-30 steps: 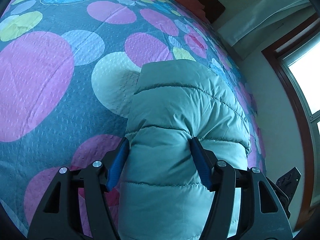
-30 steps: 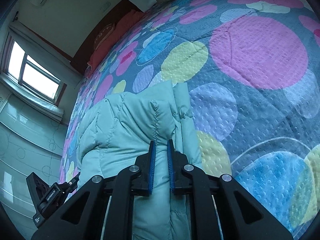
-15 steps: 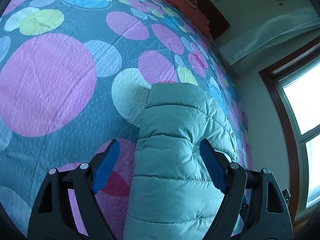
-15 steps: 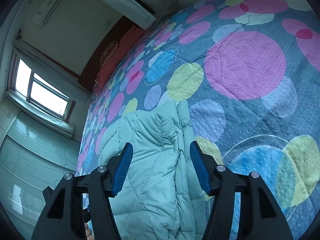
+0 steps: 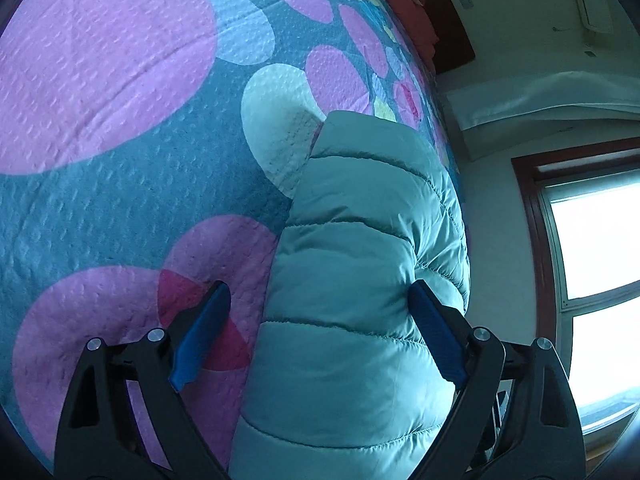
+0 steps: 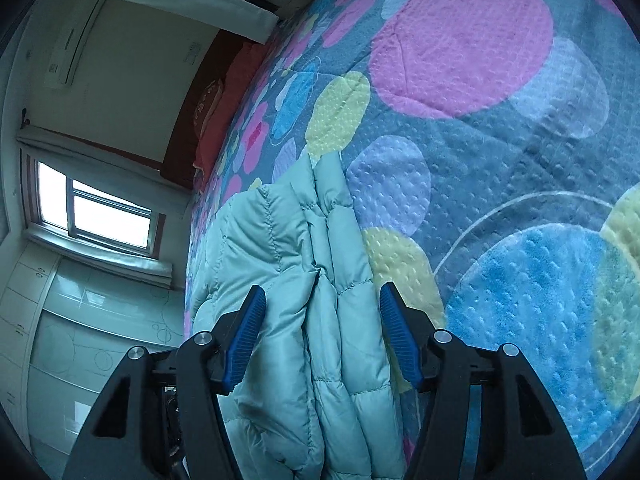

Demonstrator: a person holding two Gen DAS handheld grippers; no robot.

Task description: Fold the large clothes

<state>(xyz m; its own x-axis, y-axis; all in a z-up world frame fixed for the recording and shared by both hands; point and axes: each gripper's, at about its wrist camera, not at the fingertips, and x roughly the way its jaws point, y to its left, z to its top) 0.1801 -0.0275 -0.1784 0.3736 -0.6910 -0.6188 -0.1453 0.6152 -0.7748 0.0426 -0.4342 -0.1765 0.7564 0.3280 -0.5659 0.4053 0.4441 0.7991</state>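
Both sets of tongs have just let go; the left gripper [image 5: 316, 316] gapes wide and the right gripper [image 6: 322, 320] stands open, each astride the folded teal puffer jacket [image 5: 360, 280] lying free on the spotted bedspread [image 5: 120, 80] near its window-side edge; this fold looks finished.

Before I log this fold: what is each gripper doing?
Left gripper: open, just widened, astride the puffer jacket.
Right gripper: open, just widened, holding nothing.

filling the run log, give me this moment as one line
stage: release after fold | left tongs: open, just widened, astride jacket | right tongs: open, just widened, jacket between, pads clear | jacket: folded on bed
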